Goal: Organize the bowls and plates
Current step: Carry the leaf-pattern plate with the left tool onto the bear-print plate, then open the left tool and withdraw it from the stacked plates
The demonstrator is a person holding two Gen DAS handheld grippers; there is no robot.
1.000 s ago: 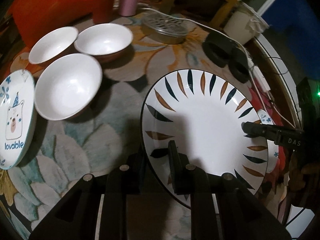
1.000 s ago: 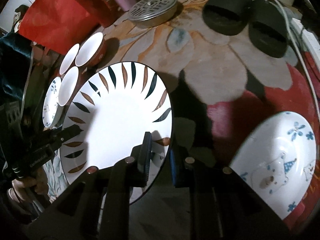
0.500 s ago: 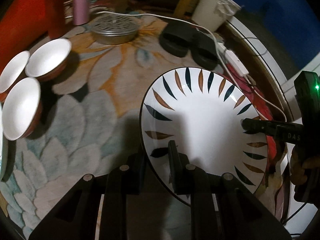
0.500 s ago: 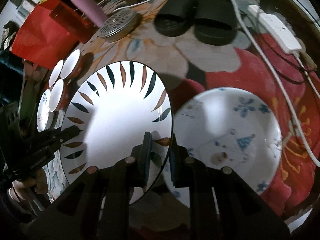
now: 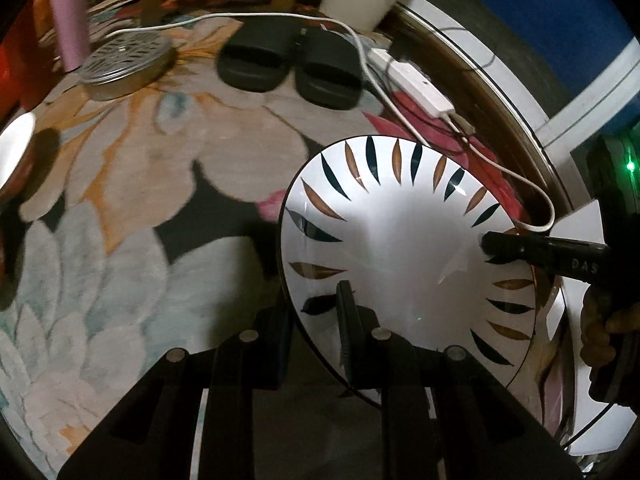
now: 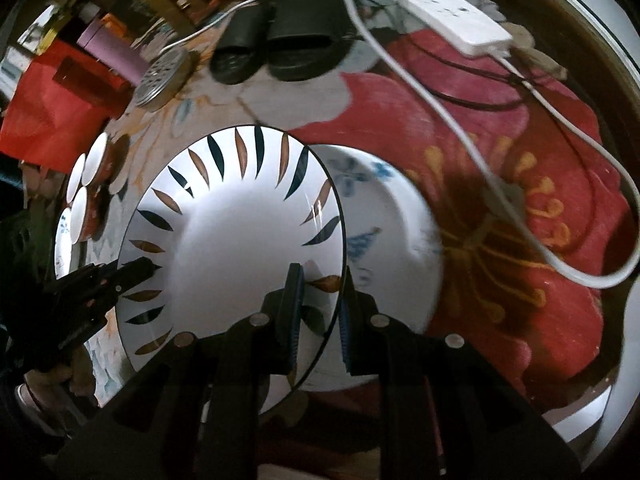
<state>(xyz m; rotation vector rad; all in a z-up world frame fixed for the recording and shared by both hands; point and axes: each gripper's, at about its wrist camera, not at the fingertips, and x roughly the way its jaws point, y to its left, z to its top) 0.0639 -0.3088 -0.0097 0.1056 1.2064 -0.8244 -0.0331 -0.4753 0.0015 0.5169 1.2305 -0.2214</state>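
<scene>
A white plate with black and brown leaf marks [image 5: 404, 248] [image 6: 236, 240] is held in the air by both grippers. My left gripper [image 5: 316, 312] is shut on its near-left rim; it also shows in the right wrist view [image 6: 132, 272]. My right gripper [image 6: 320, 304] is shut on the opposite rim and shows in the left wrist view [image 5: 488, 246]. Under the plate's right half lies a white plate with blue bear print [image 6: 384, 208] on the glass table. Three white bowls [image 6: 86, 184] and another printed plate [image 6: 62, 240] sit far left.
Under the glass table lie a floral rug [image 5: 120, 240], black slippers [image 5: 288, 64], a round metal grate [image 5: 124, 60], and a white power strip [image 6: 452, 20] with its cable [image 6: 440, 112]. A pink cup [image 5: 72, 20] and a red box [image 6: 48, 116] stand at the far left.
Both grippers have carried the leaf plate to the right, away from the bowls. It now overlaps the blue printed plate, which was beside it half a second ago.
</scene>
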